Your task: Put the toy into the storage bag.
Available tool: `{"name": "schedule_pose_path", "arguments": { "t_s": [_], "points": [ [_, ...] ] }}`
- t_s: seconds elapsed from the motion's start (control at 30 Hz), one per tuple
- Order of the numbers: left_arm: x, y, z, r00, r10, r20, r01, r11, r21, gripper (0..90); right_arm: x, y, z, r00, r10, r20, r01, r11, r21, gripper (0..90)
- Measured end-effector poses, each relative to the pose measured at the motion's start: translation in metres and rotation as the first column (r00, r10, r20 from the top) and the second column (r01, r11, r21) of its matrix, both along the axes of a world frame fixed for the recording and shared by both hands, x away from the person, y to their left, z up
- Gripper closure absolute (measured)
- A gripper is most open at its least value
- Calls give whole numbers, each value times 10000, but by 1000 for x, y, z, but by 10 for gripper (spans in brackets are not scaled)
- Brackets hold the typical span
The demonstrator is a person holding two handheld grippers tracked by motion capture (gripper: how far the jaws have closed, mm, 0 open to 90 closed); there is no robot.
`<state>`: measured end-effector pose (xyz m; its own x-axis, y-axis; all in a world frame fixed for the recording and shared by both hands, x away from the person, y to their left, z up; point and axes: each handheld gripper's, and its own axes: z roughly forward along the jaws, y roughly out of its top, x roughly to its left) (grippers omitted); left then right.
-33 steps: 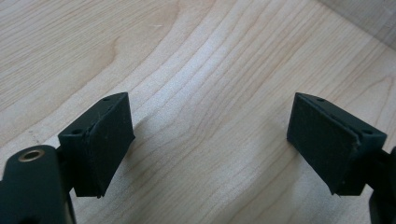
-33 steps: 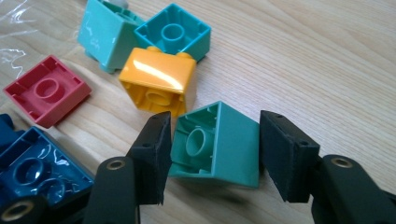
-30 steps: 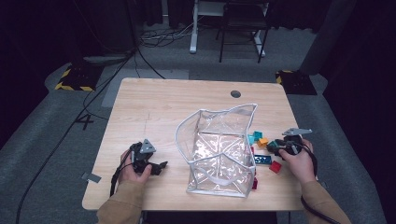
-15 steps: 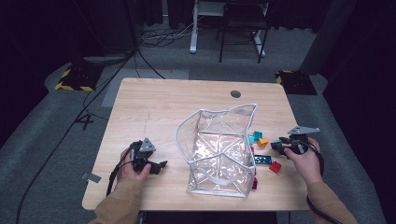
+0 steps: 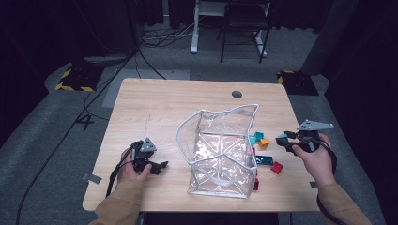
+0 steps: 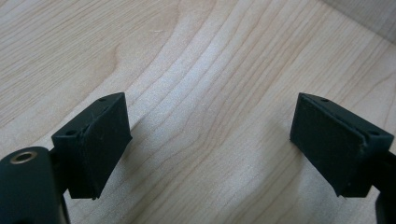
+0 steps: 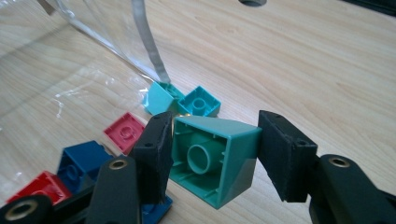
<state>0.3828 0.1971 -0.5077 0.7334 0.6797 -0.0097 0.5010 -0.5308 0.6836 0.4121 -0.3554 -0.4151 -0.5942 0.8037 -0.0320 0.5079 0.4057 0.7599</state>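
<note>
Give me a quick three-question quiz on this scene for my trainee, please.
1. True or false: the left gripper holds a brick.
2. What does the right gripper hold? A) red brick B) teal brick C) the bag
3. On which side of the clear bag do the loose bricks lie, as the high view shows it?

Key:
1. False: its jaws stand open over bare table.
2. B: the teal brick sits between its jaws, hollow side to the camera.
3. Right side, by the right gripper.

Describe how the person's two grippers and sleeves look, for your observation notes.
Both the left gripper and the right gripper are black, each topped by a grey three-cornered plate and trailing a black cable. Their flat black pads show small screw holes. The sleeves are tan.
</note>
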Motion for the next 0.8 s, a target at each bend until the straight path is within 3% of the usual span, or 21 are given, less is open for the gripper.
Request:
{"name": "schedule_pose_path", "arguments": {
  "t_s": [0.07, 0.17, 0.27, 0.4, 0.8],
  "points": [
    [0, 0, 0, 10000, 9, -5, -9, 10000, -5, 125, -3, -1, 9, 10000, 37, 51, -39, 9994, 347, 473],
    [0, 0, 0, 10000, 18, -6, -19, 10000, -11, 125, -5, -1, 14, 9999, 55, 117, -61, 9989, 468, 473],
    [0, 0, 0, 9999, 102, -3, -102, 9999, -28, 125, -10, 0, 29, 9994, 154, 319, -177, 9972, 726, 473],
    [-1, 0, -1, 9994, 354, -39, -355, 9993, -78, 121, -12, 3, 44, 9982, 338, 490, -375, 9964, 755, 473],
    [0, -1, -1, 9989, 457, -63, -458, 9989, -92, 116, -14, 19, 85, 9903, 976, 989, -1060, 9909, 828, 473]
  ]
}}
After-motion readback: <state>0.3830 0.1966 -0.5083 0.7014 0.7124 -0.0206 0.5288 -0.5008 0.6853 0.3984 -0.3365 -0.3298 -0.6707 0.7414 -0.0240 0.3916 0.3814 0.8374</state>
